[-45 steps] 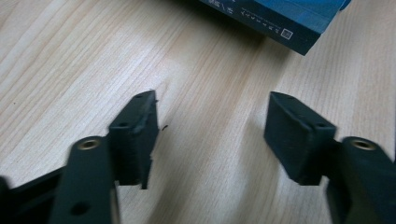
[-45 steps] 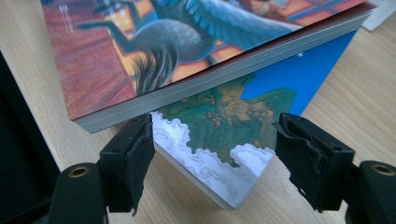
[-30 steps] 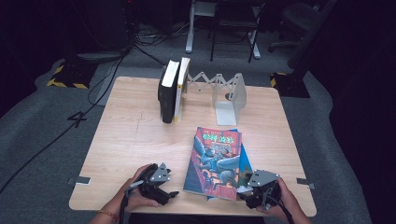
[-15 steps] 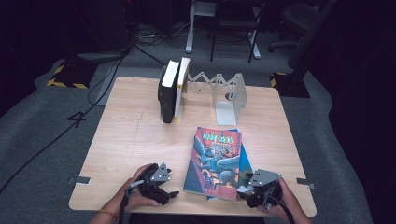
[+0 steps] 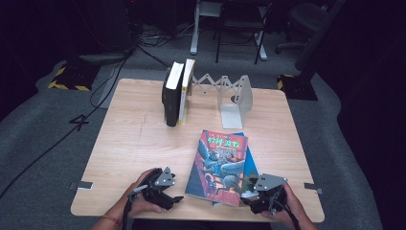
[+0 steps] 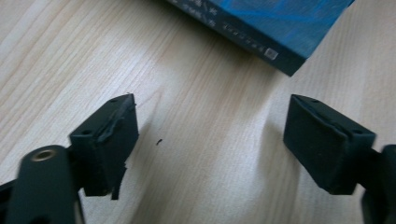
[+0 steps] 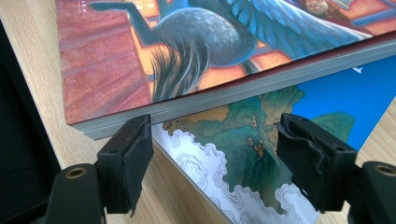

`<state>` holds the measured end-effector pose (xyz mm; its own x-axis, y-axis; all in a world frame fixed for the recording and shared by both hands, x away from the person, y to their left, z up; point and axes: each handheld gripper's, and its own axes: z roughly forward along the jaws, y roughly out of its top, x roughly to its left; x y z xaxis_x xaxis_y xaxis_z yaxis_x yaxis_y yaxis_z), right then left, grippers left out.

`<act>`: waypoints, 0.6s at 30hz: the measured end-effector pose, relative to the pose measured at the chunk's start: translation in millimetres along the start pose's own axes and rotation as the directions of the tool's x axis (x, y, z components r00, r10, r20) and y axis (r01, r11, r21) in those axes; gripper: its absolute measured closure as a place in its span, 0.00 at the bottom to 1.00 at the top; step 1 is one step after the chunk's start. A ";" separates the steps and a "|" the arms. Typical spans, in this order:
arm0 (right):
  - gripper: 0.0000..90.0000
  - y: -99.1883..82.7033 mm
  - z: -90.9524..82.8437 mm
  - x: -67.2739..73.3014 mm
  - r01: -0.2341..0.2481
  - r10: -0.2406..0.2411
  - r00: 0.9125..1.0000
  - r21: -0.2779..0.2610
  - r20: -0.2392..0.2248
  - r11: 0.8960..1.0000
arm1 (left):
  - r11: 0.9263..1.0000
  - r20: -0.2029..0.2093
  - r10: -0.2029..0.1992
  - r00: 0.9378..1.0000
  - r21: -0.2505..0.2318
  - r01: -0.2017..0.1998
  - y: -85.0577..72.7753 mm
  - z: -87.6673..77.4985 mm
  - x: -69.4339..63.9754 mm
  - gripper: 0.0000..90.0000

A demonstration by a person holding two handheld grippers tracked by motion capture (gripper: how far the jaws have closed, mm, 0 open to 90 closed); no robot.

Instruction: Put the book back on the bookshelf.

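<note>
Two books lie stacked flat near the table's front. The top one [image 5: 218, 160] has an illustrated cover of a winged creature, and a blue book [image 5: 250, 165] sticks out beneath it on the right. My left gripper [image 5: 174, 197] rests on the wood left of the stack. It [image 6: 210, 121] is open over bare table, with a blue book corner [image 6: 280, 28] ahead of the jaws. My right gripper [image 5: 246, 195] sits at the stack's front right corner. It [image 7: 215, 140] is open, and the lower book's cover [image 7: 233, 158] lies between the jaws without touching them, below the top book's page edge [image 7: 224, 93].
Two books [image 5: 177, 93] stand upright at the back of the wooden table [image 5: 134, 143], beside a white folding book rack [image 5: 232, 96]. The front table edge runs just under both hands. Dark floor, cables and chair legs surround the table.
</note>
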<state>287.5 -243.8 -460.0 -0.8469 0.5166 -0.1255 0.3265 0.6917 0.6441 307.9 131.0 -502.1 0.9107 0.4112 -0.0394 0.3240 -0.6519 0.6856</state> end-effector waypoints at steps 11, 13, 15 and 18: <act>0.30 0.2 1.2 -1.6 -0.009 0.009 1.000 -0.002 -0.001 1.000 | 0.999 0.008 0.013 1.000 -0.048 -0.013 9.6 -1.0 -9.8 0.25; 0.30 0.3 1.2 -2.2 -0.010 0.010 1.000 -0.004 -0.002 1.000 | 0.999 0.010 0.012 1.000 -0.051 -0.012 10.4 -0.1 -9.9 0.26; 0.30 0.5 0.4 -2.5 -0.013 0.013 1.000 -0.013 0.000 1.000 | 0.998 0.009 0.012 1.000 -0.057 -0.012 12.3 1.2 -10.1 0.26; 0.30 1.2 -0.8 -3.0 -0.021 0.021 1.000 -0.024 -0.003 0.999 | 0.998 0.019 0.013 1.000 -0.062 -0.012 14.4 3.6 -9.9 0.27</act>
<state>290.1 -245.0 -458.3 -0.8410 0.5298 -0.1099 0.3342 0.6684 0.6645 304.5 115.3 -494.5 0.9196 0.3903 -0.0447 0.2970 -0.6160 0.7296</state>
